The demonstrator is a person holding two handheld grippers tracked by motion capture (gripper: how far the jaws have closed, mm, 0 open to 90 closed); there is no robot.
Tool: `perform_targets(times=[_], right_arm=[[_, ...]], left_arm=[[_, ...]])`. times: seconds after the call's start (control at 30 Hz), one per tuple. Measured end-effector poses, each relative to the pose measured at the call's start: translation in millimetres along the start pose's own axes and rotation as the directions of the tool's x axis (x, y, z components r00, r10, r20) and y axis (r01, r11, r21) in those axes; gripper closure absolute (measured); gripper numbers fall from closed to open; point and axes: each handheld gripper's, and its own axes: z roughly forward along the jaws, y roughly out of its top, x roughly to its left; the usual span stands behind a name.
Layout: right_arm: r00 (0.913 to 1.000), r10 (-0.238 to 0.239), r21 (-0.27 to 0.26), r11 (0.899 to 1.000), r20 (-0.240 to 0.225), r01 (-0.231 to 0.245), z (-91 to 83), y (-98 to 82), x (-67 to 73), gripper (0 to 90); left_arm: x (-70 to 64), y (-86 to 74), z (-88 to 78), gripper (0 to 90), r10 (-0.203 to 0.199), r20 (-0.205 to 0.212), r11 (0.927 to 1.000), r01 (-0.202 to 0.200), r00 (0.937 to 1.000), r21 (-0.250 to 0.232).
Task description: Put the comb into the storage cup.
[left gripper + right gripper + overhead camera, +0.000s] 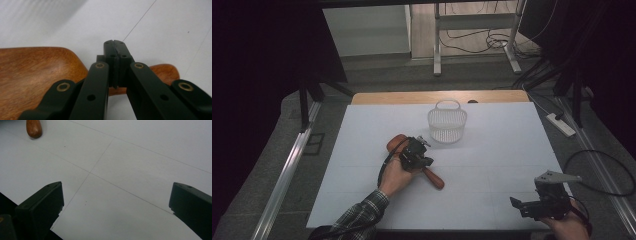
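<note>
A wooden spoon (435,178) lies on the white table (492,150), its broad end (396,143) toward the far left and its handle toward the near right. My left gripper (422,151) hangs right over the spoon's middle. In the left gripper view its jaws are pressed together, my left gripper (115,43) is shut, and the spoon (37,72) passes underneath them. I see nothing between the jaws. My right gripper (518,205) stands open near the table's front right corner. In the right gripper view my right gripper (116,197) is over bare table, with the spoon's handle tip (33,128) far off.
A white mesh basket (447,125) with a loop handle stands upright on the table just beyond the left gripper. A strip of bare wood (437,96) runs along the table's far edge. Table legs and cables are on the floor behind.
</note>
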Motion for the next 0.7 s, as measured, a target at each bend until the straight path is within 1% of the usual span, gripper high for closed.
perform_targets(times=[0.2,0.27,0.53,0.57,0.63,0.7], right_arm=[[1.0,-0.001,0.0,1.0,0.0,0.001,0.0,0.0,0.1,0.0],[1.0,-0.001,-0.001,1.0,0.0,0.001,-0.1,0.0,0.1,0.0],[1.0,-0.003,0.0,1.0,0.002,0.003,-0.1,0.0,0.3,0.0],[1.0,-0.003,0.0,1.0,0.002,0.003,-0.1,-0.1,0.3,0.0],[1.0,-0.003,0.001,1.0,0.002,0.003,0.0,0.0,0.4,0.0],[1.0,-0.004,0.003,1.0,0.001,0.004,0.2,0.1,0.6,0.0]], left_arm=[[1.0,-3.8,3.2,89.0,-0.007,-0.002,0.9998,0.007,1.0,0.021],[0.6,-4.9,2.8,89.1,-0.01,0.004,0.9998,0.01,0.9999,0.019],[-2.4,-8.2,0.2,89.1,-0.002,0.004,0.9994,0.002,1.0,0.033],[-2.4,-9.2,-0.4,89.1,-0.006,0.007,0.9993,0.005,1.0,0.036],[-1.8,-11.3,-2.3,89.1,-0.028,0.017,0.9986,0.027,0.9995,0.045],[-1.9,-13.0,-3.3,89.1,-0.036,0.018,0.9983,0.035,0.9992,0.046]])
